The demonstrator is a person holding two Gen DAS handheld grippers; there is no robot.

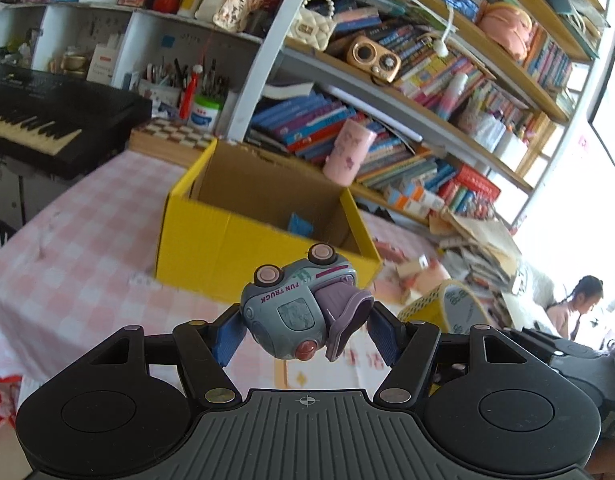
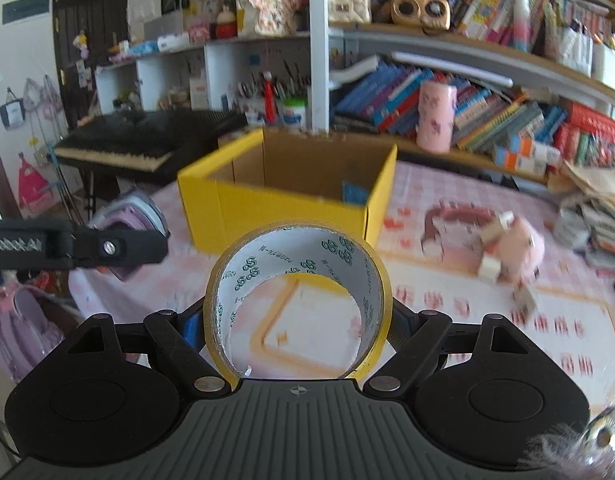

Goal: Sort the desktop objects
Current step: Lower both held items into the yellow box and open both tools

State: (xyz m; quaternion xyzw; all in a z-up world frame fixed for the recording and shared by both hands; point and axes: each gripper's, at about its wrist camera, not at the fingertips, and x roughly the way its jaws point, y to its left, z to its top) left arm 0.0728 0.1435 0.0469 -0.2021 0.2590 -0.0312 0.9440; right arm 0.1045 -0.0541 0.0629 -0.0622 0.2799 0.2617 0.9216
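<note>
Left wrist view: your left gripper (image 1: 305, 330) is clamped on a toy truck (image 1: 297, 308), grey-blue with mauve wheels, which rides upside down between the blue fingers (image 1: 229, 338), lifted clear of the pink checked tablecloth (image 1: 67, 248); ahead of it stands the yellow box (image 1: 211, 236), open at the top, with a small blue item already lying inside; at the right edge of this view a roll of tape shows just beside the truck, and a person sits far off by the window.

Right wrist view: your right gripper (image 2: 299, 320) grips that roll of tape (image 2: 297, 300) across its outer rim, the roll standing on edge with its hollow core facing the camera, also off the table; the same box lies directly ahead, its near wall just beyond the roll; the left gripper's black body crosses the left edge of this view; a pink plush toy (image 2: 515, 252) and a dark red curved item beside it lie on the cloth to the right of the box, not yet sorted.

Step in hand, as a judgement: both loads are picked and in carriage toward the box; the placing is not yet done.

Next move, as a judgement: bring each load over the box's open top, clear of the near wall; lower inside the rim before releasing; stagger the two hands, since they travel close together and could knock one another; the roll may tip or roll once released.
</note>
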